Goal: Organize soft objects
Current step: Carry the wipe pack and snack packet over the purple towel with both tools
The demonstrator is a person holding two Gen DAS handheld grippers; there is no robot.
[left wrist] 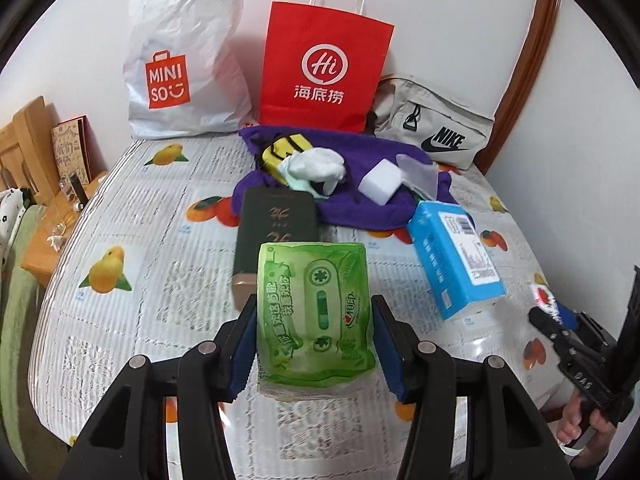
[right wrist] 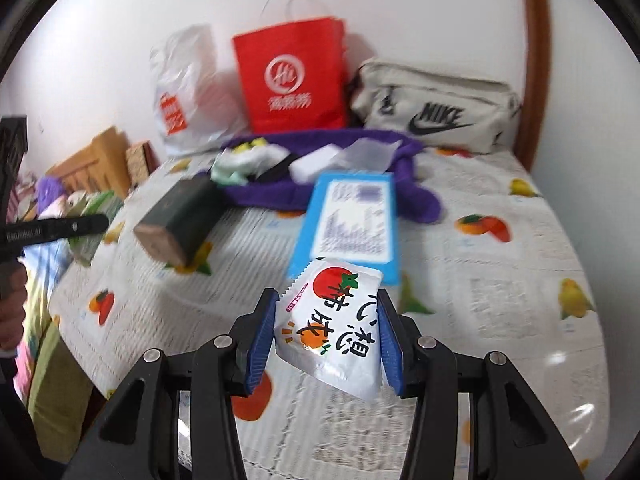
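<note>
Left wrist view first: the left gripper (left wrist: pixel 314 322) has its blue pads squeezed in on a green tissue pack (left wrist: pixel 314 314), held up over the fruit-print tablecloth (left wrist: pixel 132 232). Right behind the pack is a dark green box (left wrist: pixel 274 230), and off to the right a blue tissue pack (left wrist: pixel 454 258) lies tilted. Further back there's a purple cloth (left wrist: pixel 360 204) with white socks (left wrist: pixel 320 168) and a white block (left wrist: pixel 380 182) on it, then a Miniso bag (left wrist: pixel 180 60), red paper bag (left wrist: pixel 324 68) and Nike pouch (left wrist: pixel 436 124) against the wall. Right wrist view, pretty blurry: the right gripper (right wrist: pixel 328 330) is clamped on a white packet (right wrist: pixel 332 328) with a persimmon print, lifted just in front of the blue tissue pack (right wrist: pixel 352 220). The left gripper (right wrist: pixel 60 228) pokes in from the left edge.
</note>
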